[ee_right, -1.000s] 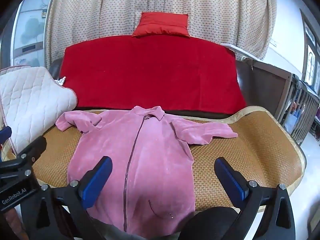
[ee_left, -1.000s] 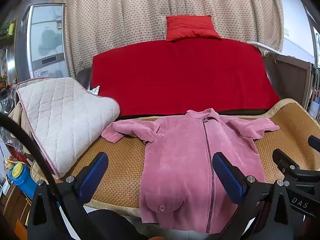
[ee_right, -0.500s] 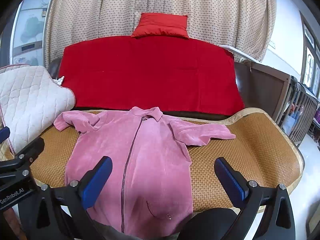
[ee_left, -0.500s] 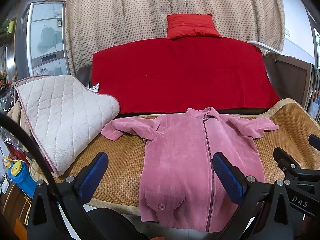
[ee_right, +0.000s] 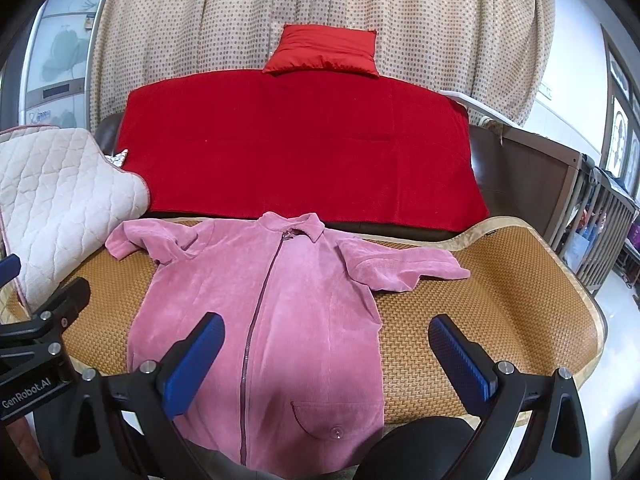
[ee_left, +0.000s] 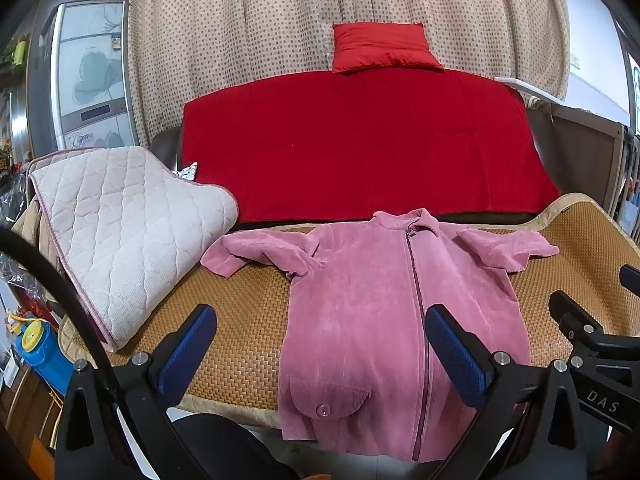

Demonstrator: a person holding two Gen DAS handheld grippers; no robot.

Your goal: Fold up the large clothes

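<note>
A pink zip-up jacket (ee_left: 384, 304) lies spread flat, front up, on a woven rattan mat (ee_left: 240, 320); its hem hangs over the near edge. Both sleeves are bent inward near the shoulders. It also shows in the right wrist view (ee_right: 280, 320), on the same mat (ee_right: 480, 300). My left gripper (ee_left: 320, 340) is open and empty, held above the jacket's lower left part. My right gripper (ee_right: 326, 350) is open and empty, above the jacket's lower right part. Neither touches the cloth.
A folded white quilted pad (ee_left: 120, 232) lies on the mat's left end. A red blanket (ee_left: 360, 140) covers the sofa back, with a red cushion (ee_left: 384, 48) on top. A wooden rail (ee_right: 592, 200) stands right. A blue bottle (ee_left: 36, 348) sits low left.
Both views have risen slightly and tilted, so the jacket sits a little lower in frame. The jacket itself has not moved and both grippers stay open.
</note>
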